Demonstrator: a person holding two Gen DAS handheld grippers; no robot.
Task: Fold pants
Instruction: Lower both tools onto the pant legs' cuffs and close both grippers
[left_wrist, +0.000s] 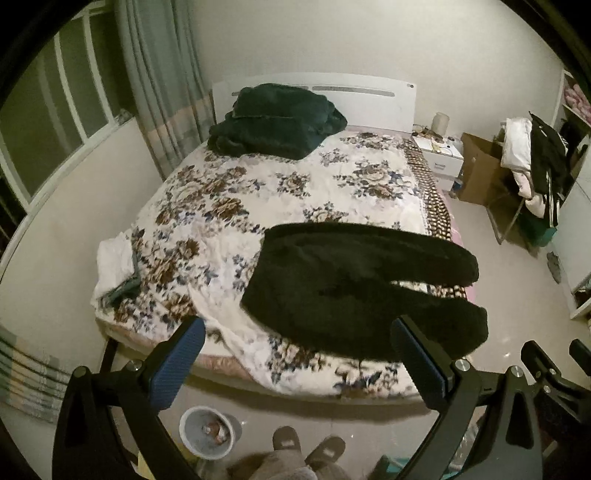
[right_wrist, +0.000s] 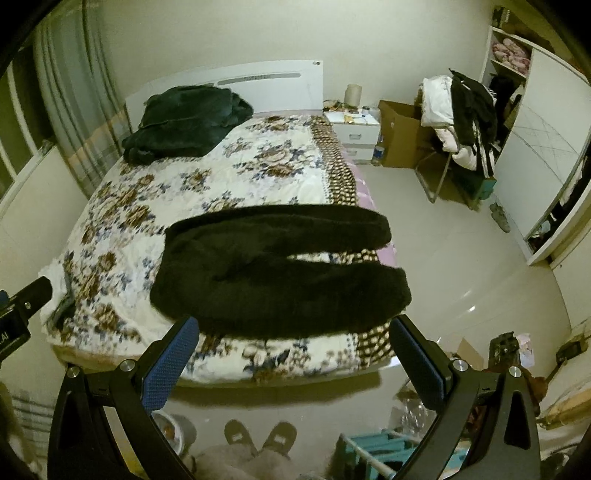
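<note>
L gripper (left_wrist: 297, 356): jaws spread wide, nothing between them; black frame w/ blue dimpled rubber pads (left_wrist: 177, 363). R gripper (right_wrist: 291, 356): same build, also wide open and empty. Below both sets of jaws, a person's feet in grey-brown slippers (left_wrist: 306, 448) on pale glossy floor tile. Below the L jaws' left finger, a round white plastic bin (left_wrist: 207, 432) w/ scraps inside.

Just beyond the fingertips, the bed (left_wrist: 258, 229): quilted cover, white ground w/ brown and blue floral print, crumpled at the near edge; a brown-cream dotted border strip runs down the side right of the jaws.

Pants (left_wrist: 354, 284) lie flat on that cover just ahead of the jaws, nearer the right finger in L view, centred between fingers in R view (right_wrist: 273, 269). Black, fuzzy fleece-like nap; waist end to the left, two legs split in a long V to the right, cuffs overhanging the bed edge.

Left of the jaws, a small white folded cloth (left_wrist: 114, 258). Far ahead, a dark green plush heap (left_wrist: 277, 125) against a white slotted headboard (left_wrist: 369, 96). Right and far: white nightstand (right_wrist: 354, 127), brown cardboard box (right_wrist: 400, 133), chair piled w/ clothes (right_wrist: 461, 122).

No legible writing; headboard badge and a label on the gripper part at the left rim of R view too blurred to read.
</note>
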